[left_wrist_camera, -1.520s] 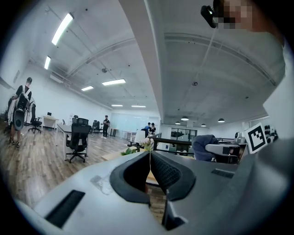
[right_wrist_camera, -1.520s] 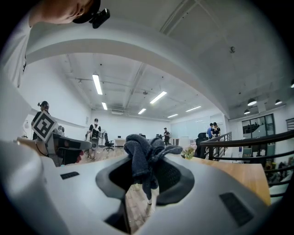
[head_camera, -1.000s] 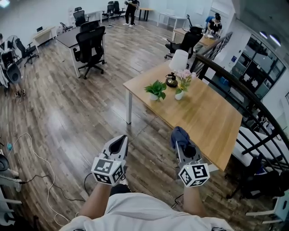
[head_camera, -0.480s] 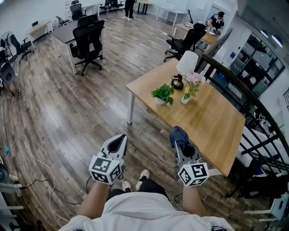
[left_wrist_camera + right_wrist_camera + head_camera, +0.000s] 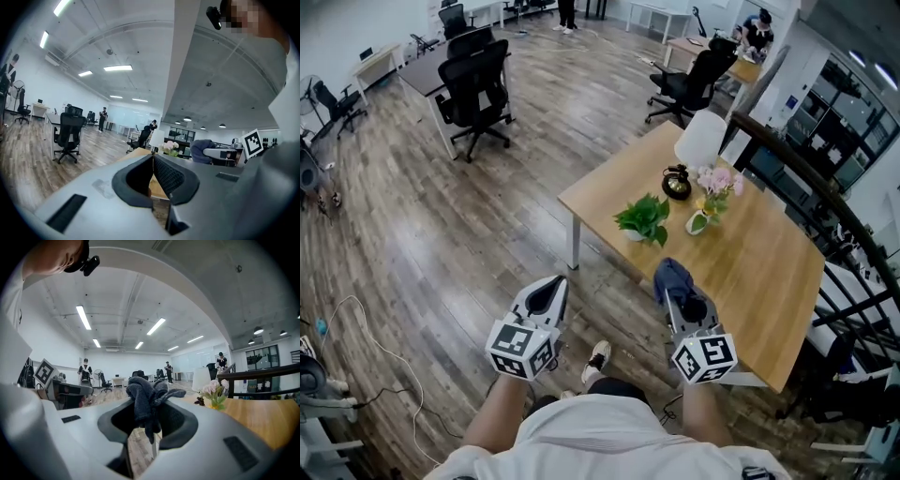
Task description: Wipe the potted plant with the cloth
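The cloth point(image 5: 672, 275) is dark blue-grey, the potted plant point(image 5: 643, 217) green-leaved in a white pot, the flowers point(image 5: 718, 179) pink, the table point(image 5: 769, 267) pale wood, and the pale grey left tool point(image 5: 554, 282) and right tool point(image 5: 677, 291) bear black-and-white square markers.

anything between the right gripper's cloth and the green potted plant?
Nothing. In the head view only bare table shows between the cloth in the right gripper and the potted plant.

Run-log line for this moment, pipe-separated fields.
phase: pre-wipe | right gripper: shut on cloth | left gripper: shut, empty | potted plant: on table, untouched
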Tool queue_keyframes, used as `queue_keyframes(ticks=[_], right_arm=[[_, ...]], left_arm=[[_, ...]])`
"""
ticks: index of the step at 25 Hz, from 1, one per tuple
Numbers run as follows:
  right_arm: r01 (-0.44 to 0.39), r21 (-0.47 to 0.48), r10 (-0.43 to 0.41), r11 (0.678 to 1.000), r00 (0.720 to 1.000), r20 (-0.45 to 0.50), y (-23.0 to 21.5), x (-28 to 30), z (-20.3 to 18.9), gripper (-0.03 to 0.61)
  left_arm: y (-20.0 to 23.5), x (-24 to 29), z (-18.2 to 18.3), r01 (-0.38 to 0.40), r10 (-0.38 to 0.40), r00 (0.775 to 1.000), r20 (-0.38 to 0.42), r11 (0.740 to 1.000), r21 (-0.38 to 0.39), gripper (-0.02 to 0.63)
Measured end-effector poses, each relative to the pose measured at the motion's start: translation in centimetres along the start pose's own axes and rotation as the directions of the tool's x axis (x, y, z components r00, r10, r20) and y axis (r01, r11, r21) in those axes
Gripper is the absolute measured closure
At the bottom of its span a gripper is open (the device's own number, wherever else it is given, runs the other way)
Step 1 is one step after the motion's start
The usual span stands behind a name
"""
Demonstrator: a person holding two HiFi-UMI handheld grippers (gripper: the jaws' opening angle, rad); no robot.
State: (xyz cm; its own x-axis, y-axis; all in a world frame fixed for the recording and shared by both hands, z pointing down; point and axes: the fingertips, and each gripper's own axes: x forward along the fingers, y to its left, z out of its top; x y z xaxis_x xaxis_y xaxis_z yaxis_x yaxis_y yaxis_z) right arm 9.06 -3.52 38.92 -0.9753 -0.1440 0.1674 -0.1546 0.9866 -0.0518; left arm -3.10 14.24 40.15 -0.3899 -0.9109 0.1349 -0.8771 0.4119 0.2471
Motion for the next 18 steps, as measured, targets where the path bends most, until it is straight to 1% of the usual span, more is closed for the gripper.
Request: queue_keyframes(ticks=[5, 10, 13, 16, 18], right_arm=[[0.023, 0.033, -0.023, 0.999, 1.0, -0.002, -5.5, 5.7, 0.5, 0.419], [0.056, 0.072, -0.057, 0.996, 0.998, 0.014, -11.2, 9.2, 1.2, 0.419], [0.076, 0.072, -0.077, 0.995, 0.997, 0.016, -14.0, 11.2, 1.5, 0.42], [0.085, 0.075, -0.087, 0.994, 0.996, 0.015, -16.0, 13.0, 1.4, 0.419], [0.114, 0.078, -0.115, 0.99, 0.993, 0.008, -17.5, 13.5, 1.1, 0.419]], left_arm=[[1.9, 8.2, 1.9, 0.03, -0.03, 0.999, -0.017, 0.999, 0.012, 0.597], [1.8, 14.5, 3.5, 0.065, -0.064, 0.997, -0.04, 0.997, 0.034, 0.597], [2.5, 17.7, 3.6, 0.082, -0.081, 0.995, -0.054, 0.996, 0.028, 0.597], [3.7, 21.0, 3.4, 0.091, -0.09, 0.993, -0.072, 0.996, 0.01, 0.597], [3.8, 23.6, 3.5, 0.123, -0.122, 0.989, -0.082, 0.992, 0.011, 0.597]])
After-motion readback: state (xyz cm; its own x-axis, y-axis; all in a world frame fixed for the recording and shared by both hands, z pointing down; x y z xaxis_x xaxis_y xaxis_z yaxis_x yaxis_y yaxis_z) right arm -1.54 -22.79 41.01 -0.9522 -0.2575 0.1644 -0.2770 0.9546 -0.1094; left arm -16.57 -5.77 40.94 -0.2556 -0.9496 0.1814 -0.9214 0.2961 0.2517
